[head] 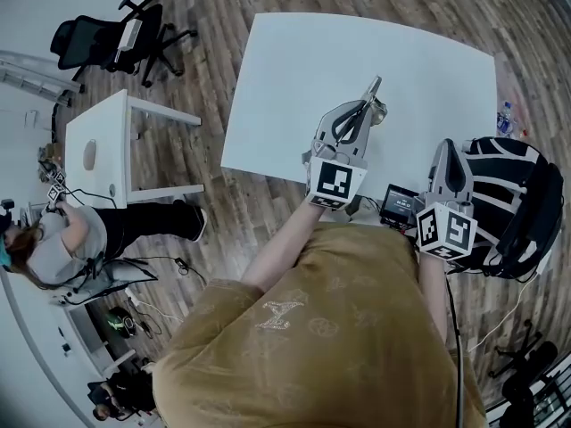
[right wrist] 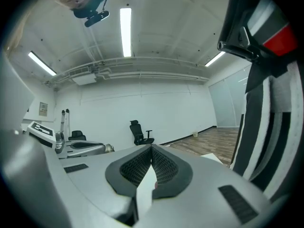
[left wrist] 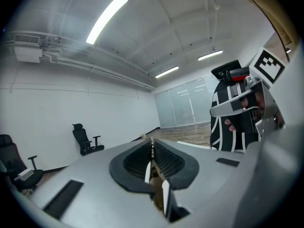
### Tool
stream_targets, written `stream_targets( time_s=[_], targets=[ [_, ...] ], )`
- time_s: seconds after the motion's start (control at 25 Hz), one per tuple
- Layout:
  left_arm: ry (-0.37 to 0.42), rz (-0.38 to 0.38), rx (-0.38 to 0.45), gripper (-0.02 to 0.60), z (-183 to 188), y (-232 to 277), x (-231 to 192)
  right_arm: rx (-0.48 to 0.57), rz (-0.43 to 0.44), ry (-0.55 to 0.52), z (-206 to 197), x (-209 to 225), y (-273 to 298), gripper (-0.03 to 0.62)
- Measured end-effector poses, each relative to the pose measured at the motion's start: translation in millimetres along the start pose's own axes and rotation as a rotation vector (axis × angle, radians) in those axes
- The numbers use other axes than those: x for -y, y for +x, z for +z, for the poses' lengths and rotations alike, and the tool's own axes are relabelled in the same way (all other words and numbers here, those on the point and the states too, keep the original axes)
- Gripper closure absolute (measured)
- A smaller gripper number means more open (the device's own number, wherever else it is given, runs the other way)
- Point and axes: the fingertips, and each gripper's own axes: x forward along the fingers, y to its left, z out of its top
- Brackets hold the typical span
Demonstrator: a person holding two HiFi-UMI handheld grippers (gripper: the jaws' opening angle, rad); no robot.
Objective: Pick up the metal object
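My left gripper [head: 372, 87] is raised over the near part of the white table [head: 294, 69] and tilted upward. Its jaws are closed on a small shiny metal object [head: 381, 108] that sticks out beside the tips. In the left gripper view the pads [left wrist: 164, 160] press on a thin metal edge [left wrist: 152, 148] and point toward the room and ceiling. My right gripper [head: 449, 150] is held up at the table's near right corner. In the right gripper view its jaws [right wrist: 152, 148] meet with nothing between them.
A black-and-white backpack [head: 522, 203] stands at the right, close to my right gripper. A small black device [head: 399, 205] lies at the table's near edge. A water bottle [head: 506, 117] is beyond the backpack. A small white table [head: 98, 141], an office chair [head: 116, 38] and a seated person [head: 62, 239] are at the left.
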Motion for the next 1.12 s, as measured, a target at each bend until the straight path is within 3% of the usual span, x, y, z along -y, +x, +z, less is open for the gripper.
stream_targets(
  time_s=[0.64,1.12],
  targets=[
    [-0.082,0.041,0.054,0.557,24,-19,-11,-0.02,0.007,-0.128,4,-12,13,0.586],
    [-0.088,0.051,0.052,0.557,24,-19,-13,-0.03,0.01,-0.135,1,-11,15,0.586]
  ],
)
